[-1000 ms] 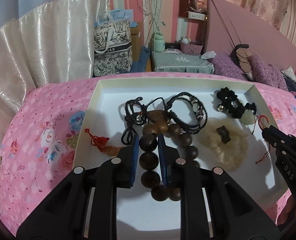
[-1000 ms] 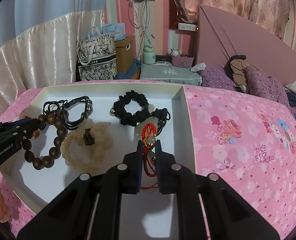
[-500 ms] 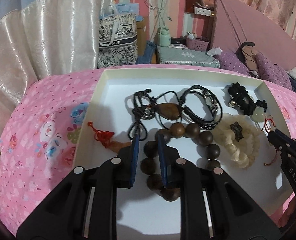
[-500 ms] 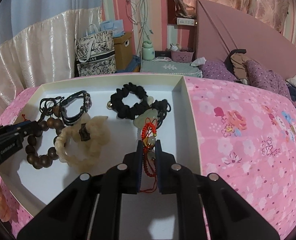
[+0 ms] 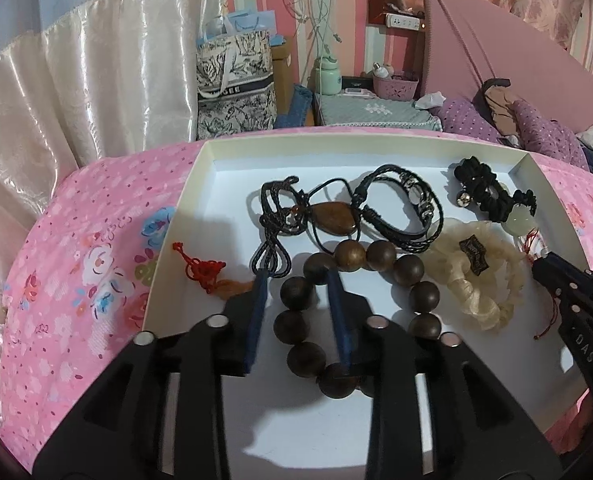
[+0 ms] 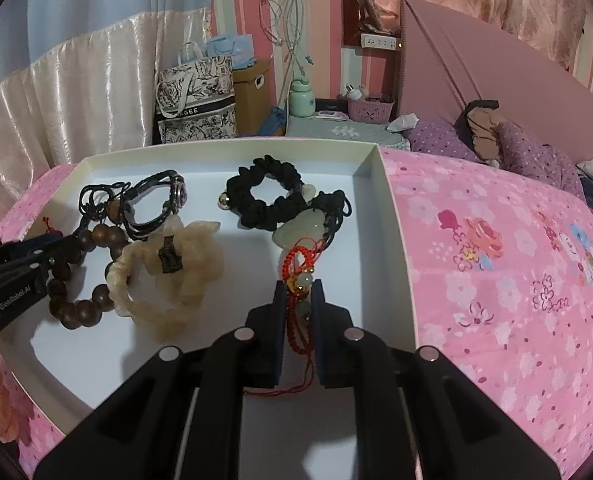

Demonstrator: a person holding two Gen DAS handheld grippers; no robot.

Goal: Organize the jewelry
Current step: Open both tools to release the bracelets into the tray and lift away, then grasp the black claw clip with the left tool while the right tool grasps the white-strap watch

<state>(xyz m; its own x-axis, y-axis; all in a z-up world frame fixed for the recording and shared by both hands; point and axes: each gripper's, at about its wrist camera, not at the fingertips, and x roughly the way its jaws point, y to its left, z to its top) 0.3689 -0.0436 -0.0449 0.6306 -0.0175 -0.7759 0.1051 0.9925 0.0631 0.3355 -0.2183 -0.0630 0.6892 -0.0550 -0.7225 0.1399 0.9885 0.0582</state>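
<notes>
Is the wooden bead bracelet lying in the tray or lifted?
Lying in the tray: the bracelet rests flat on its floor, while the left gripper's opening jaws no longer pinch it.

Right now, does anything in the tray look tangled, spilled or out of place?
Nothing spilled or broken. The black cord necklace with its brown pendant is tangled with the black braided bracelet. The wooden bead bracelet overlaps those cords. The black scrunchie lies against the jade pendant.

Dim, pink-tinted indoor light reaches you from above and behind, throwing soft gripper shadows across the white tray [image 5: 200, 184] floor. Satin curtains [image 5: 96, 92] left of the tray show glare. Fisheye bending and black vignetting mark every corner; focus holds.
</notes>
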